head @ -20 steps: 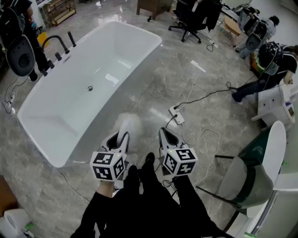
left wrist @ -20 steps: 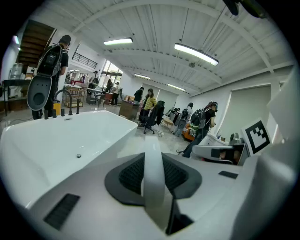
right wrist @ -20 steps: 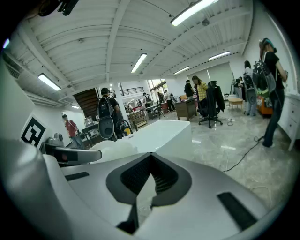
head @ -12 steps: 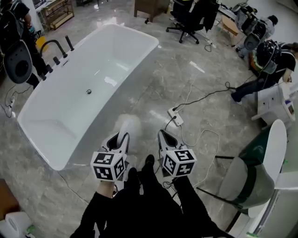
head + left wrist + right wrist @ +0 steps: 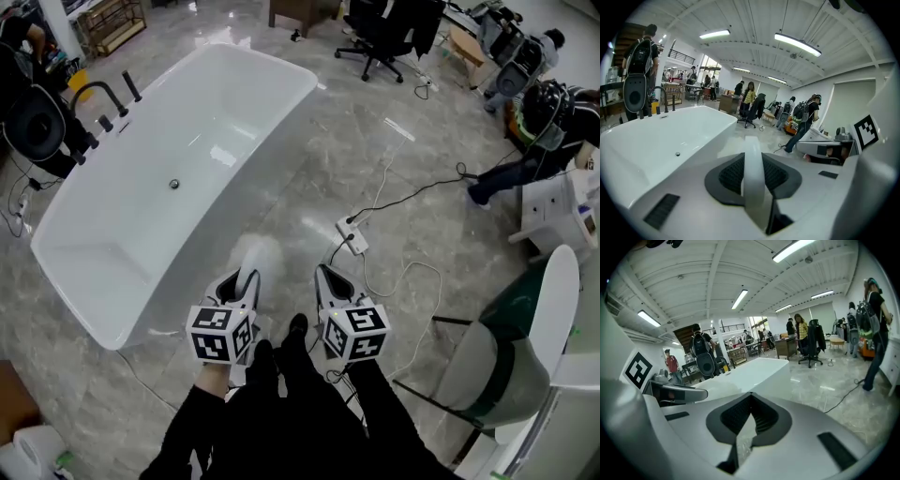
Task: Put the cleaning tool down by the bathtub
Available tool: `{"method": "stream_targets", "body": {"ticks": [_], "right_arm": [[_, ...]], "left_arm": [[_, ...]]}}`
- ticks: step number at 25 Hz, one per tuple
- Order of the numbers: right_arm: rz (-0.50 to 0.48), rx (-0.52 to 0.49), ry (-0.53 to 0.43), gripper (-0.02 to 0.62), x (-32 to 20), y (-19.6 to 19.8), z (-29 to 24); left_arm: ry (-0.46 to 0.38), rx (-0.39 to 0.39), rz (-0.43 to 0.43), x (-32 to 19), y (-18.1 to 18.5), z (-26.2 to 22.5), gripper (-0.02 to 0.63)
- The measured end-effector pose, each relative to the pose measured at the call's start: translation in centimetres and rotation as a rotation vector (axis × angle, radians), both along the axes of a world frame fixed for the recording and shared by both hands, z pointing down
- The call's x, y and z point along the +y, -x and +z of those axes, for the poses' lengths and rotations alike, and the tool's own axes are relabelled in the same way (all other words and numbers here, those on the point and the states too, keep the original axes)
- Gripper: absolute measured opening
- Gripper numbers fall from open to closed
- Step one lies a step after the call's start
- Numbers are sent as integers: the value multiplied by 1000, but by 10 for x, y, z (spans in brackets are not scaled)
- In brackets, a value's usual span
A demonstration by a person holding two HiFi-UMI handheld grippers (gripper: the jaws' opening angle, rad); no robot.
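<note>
The left gripper [image 5: 239, 279] is clamped on the cleaning tool [image 5: 753, 180]: the white handle stands upright between its dark pads. In the head view the tool's pale head [image 5: 261, 251] shows blurred just ahead of the jaws, above the marble floor [image 5: 309, 178] and just beside the long side wall of the bathtub [image 5: 141, 216], toward its near end. The right gripper [image 5: 328, 277] hangs a little further out from the tub. Its jaws meet at the tips with nothing between them.

The tool is not yet down, so the risks lie in the lowering:
- The handle is narrow and smooth-looking. If the jaws let go while it is high, it likely drops, skids on the polished floor and ends up away from the tub.
- A swing toward the tub could knock the head against the white side wall.
- A power strip [image 5: 353, 236] and its cable [image 5: 412, 192] lie on the floor further out from the tub. If the tool is set down too far out, it could land on them.
- The person's feet [image 5: 298, 325] are close behind both grippers, so a low release risks a trip.
</note>
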State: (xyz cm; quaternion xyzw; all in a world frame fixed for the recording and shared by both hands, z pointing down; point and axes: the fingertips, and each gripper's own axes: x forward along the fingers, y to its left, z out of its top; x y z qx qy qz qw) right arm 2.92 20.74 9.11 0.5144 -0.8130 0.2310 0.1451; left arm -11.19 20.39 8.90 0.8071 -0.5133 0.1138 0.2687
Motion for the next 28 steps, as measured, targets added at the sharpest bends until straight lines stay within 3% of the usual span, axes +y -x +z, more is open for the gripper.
{"method": "stream_targets", "body": {"ticks": [15, 28], "right_arm": [[86, 25, 70, 0, -103, -99, 33], [88, 94, 112, 0, -183, -118, 74]], "left_arm": [[25, -57, -23, -105, -62, 29, 100], [65, -56, -23, -201, -81, 75, 100]]}}
